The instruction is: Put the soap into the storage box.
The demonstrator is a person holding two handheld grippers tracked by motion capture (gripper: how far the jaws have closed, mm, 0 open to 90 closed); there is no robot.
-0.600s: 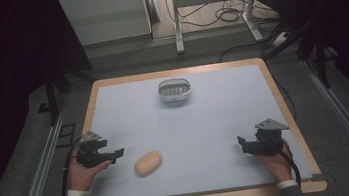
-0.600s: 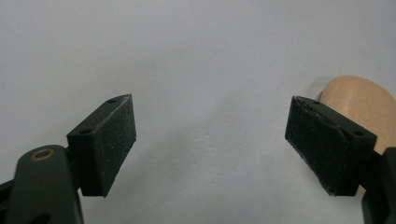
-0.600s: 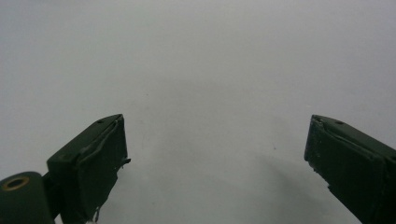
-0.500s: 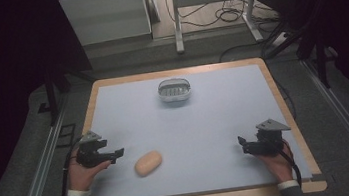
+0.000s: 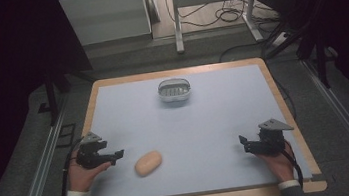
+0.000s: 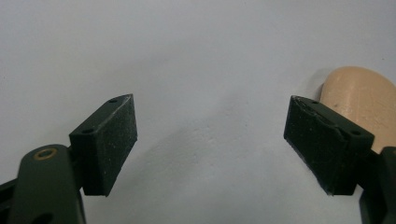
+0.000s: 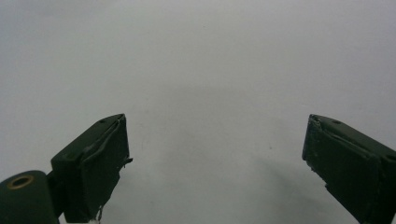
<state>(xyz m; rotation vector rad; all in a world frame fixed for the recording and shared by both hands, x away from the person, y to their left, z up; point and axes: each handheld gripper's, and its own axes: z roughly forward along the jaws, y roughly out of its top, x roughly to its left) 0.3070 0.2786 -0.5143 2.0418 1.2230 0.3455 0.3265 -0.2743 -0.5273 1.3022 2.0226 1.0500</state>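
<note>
bread roll [image 6: 359, 100] cut off at right edge behind tool pad, basket [image 5: 174, 90] contents too small to tell

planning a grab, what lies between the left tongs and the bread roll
Nothing: in the high view a short stretch of bare table separates the left tongs from the bread roll, which lies just beside them.

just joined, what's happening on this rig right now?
A person sits at a table with tongs in each hand, and nothing is grasped. The left tongs rest near the front left with jaws open, pointed toward a tan bread roll lying just beside them; the roll also shows past one jaw in the left gripper view. The right tongs sit open at the front right over bare table. A small metal basket stands at the far middle, untouched.
</note>
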